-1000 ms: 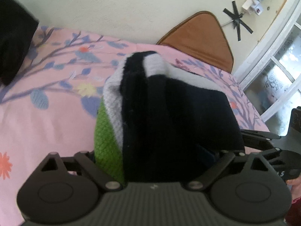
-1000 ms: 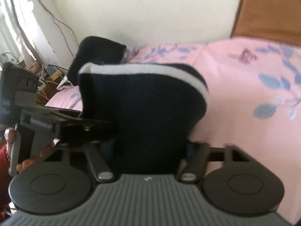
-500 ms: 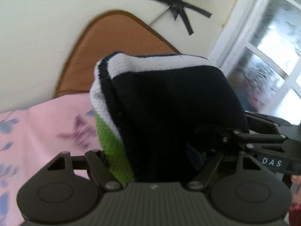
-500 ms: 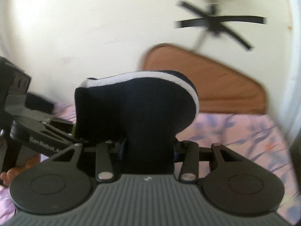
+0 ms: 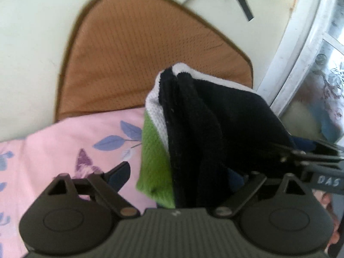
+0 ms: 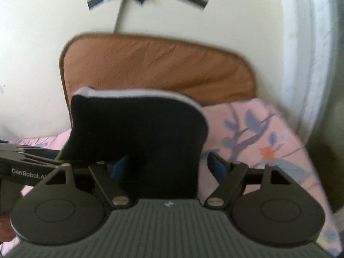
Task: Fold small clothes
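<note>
Both grippers have spread — left gripper, right gripper — around the folded garment.

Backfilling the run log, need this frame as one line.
folded garment: upright, over pink bedsheet | left hand-held gripper: open, one finger clear of it | right hand-held gripper: around it, grip unclear

Left tool and right tool, jaws spread apart.

left gripper: matte black, ribbed grey body, round discs, brass screws
right gripper: same build, blue finger pads
</note>
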The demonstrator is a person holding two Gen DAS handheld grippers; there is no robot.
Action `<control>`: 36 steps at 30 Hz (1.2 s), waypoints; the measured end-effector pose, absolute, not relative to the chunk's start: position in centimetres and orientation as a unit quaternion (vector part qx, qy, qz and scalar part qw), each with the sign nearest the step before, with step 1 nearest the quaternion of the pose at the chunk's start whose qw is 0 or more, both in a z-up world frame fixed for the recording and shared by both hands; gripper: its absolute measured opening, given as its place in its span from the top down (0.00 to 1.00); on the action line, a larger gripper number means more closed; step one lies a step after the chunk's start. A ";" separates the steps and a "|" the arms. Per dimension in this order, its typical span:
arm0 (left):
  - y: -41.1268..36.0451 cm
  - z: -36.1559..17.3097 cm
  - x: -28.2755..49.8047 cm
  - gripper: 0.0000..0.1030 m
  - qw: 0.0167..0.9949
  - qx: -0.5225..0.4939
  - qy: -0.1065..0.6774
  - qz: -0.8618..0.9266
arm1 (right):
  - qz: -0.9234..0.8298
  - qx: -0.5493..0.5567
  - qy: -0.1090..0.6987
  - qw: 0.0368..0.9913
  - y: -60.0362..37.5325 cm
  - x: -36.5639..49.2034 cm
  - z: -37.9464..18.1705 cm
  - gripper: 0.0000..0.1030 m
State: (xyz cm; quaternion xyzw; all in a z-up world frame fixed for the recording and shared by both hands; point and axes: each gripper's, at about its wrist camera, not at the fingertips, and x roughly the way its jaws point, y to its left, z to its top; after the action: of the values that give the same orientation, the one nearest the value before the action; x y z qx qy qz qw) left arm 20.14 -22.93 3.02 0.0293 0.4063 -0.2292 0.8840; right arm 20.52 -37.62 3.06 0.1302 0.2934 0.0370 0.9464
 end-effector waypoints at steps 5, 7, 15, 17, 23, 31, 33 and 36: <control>-21.1 5.1 13.5 0.00 0.911 0.070 0.342 -0.218 | 0.011 0.129 0.250 0.960 -36.4 13.8 5.0 0.14; -20.1 5.7 10.2 0.00 0.925 0.091 0.307 -0.203 | 0.013 0.131 0.245 0.961 -35.9 11.5 4.9 0.10; -17.7 6.7 1.3 0.00 0.933 0.113 0.282 -0.194 | 0.036 0.164 0.276 0.946 -31.9 2.4 3.9 0.05; -16.8 6.6 -0.2 0.00 0.933 0.106 0.283 -0.195 | 0.040 0.159 0.283 0.945 -30.8 1.1 4.0 0.04; -14.7 6.9 -4.3 0.00 0.935 0.099 0.279 -0.196 | 0.044 0.132 0.295 0.945 -27.3 -2.5 4.7 0.01; -13.1 7.0 -6.4 0.00 0.936 0.087 0.276 -0.198 | 0.049 0.113 0.295 0.948 -25.2 -5.4 6.1 0.00; -12.8 7.1 -6.7 0.00 0.938 0.081 0.274 -0.198 | 0.048 0.110 0.295 0.948 -24.9 -5.6 6.4 0.00; -12.3 7.4 -7.0 0.00 0.940 0.070 0.269 -0.200 | 0.048 0.112 0.299 0.946 -24.8 -5.7 6.7 0.00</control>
State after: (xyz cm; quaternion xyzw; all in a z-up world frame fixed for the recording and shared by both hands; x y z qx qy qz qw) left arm -7.02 -12.27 7.35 0.0700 0.2689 -0.1999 0.9396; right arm -5.71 -24.85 6.66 0.1119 0.2988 0.0483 0.9465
